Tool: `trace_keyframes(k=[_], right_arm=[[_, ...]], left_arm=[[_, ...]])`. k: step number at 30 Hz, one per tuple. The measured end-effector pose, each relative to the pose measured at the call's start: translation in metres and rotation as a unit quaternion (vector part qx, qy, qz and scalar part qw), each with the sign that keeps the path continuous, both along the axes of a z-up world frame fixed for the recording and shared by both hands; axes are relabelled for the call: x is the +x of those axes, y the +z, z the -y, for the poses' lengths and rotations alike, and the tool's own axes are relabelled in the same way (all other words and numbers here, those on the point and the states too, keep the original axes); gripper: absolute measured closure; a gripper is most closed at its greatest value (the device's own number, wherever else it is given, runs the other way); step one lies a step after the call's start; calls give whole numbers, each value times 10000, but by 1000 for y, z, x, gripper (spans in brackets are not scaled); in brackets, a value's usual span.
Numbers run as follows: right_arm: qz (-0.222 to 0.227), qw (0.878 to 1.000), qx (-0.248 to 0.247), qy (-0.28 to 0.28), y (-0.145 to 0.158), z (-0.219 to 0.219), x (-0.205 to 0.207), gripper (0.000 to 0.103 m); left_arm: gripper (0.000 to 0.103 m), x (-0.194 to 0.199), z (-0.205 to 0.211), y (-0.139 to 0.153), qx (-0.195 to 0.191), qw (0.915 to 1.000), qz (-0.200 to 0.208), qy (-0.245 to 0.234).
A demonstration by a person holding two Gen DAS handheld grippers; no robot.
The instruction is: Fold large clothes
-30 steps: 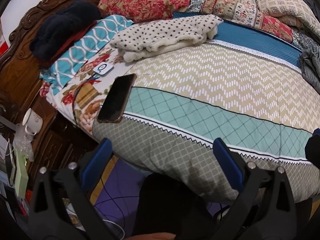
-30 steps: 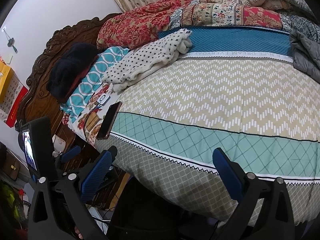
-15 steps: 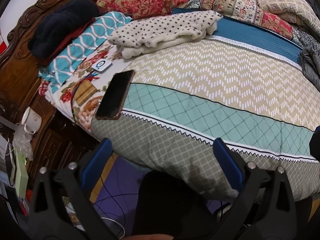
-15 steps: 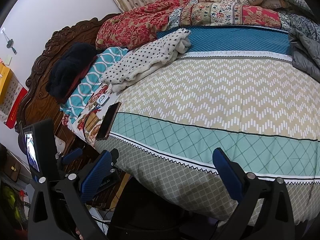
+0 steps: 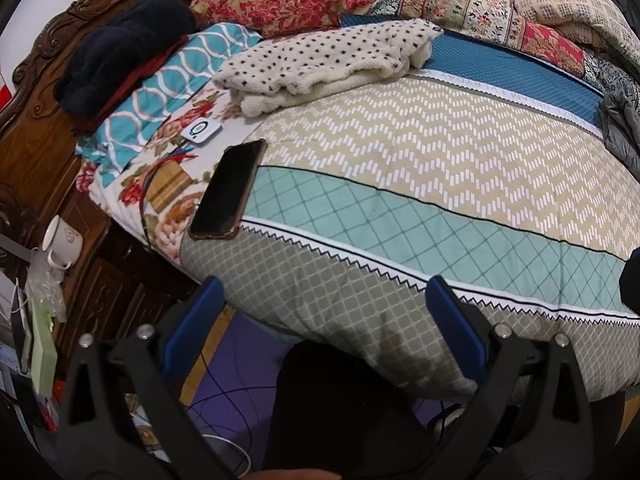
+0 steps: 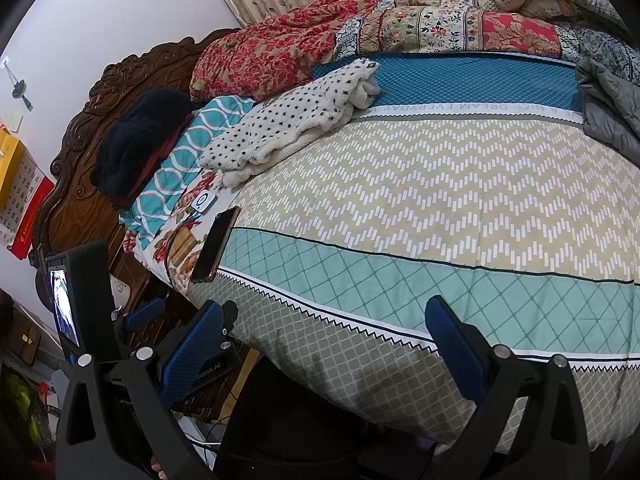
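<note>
A white fleece garment with black dots (image 5: 320,60) lies folded at the far left of the bed; it also shows in the right wrist view (image 6: 292,124). A grey padded jacket (image 6: 608,108) lies crumpled at the bed's right edge, also seen in the left wrist view (image 5: 620,128). My left gripper (image 5: 324,312) is open and empty, held off the near edge of the bed. My right gripper (image 6: 324,336) is open and empty at the same edge. The left gripper also shows in the right wrist view (image 6: 144,316), low at the left.
A patterned quilt (image 5: 420,184) covers the bed. A black phone (image 5: 228,190) and a small white device (image 5: 200,131) lie near the pillows. A dark garment (image 5: 120,52) rests against the carved headboard. A mug (image 5: 60,240) stands on the nightstand. Cables run on the floor.
Both cameras have shifted slightly; the bed sits a little higher in the left wrist view. Both grippers stay open and empty. Nothing on the bed has moved.
</note>
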State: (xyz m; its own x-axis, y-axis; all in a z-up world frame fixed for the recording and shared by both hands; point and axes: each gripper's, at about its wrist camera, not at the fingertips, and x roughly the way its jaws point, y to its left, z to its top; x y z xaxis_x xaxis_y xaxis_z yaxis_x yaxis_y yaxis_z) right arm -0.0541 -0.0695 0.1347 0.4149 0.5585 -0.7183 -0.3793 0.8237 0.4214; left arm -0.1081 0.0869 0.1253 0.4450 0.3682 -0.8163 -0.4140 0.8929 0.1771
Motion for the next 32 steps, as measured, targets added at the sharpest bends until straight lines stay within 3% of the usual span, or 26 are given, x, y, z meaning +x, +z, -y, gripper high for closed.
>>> trace_keyframes(k=[32], right_arm=[[-20, 10000, 13, -36, 0, 2, 4, 78]], left_arm=[[6, 1, -2, -5, -169, 9998, -52, 21]])
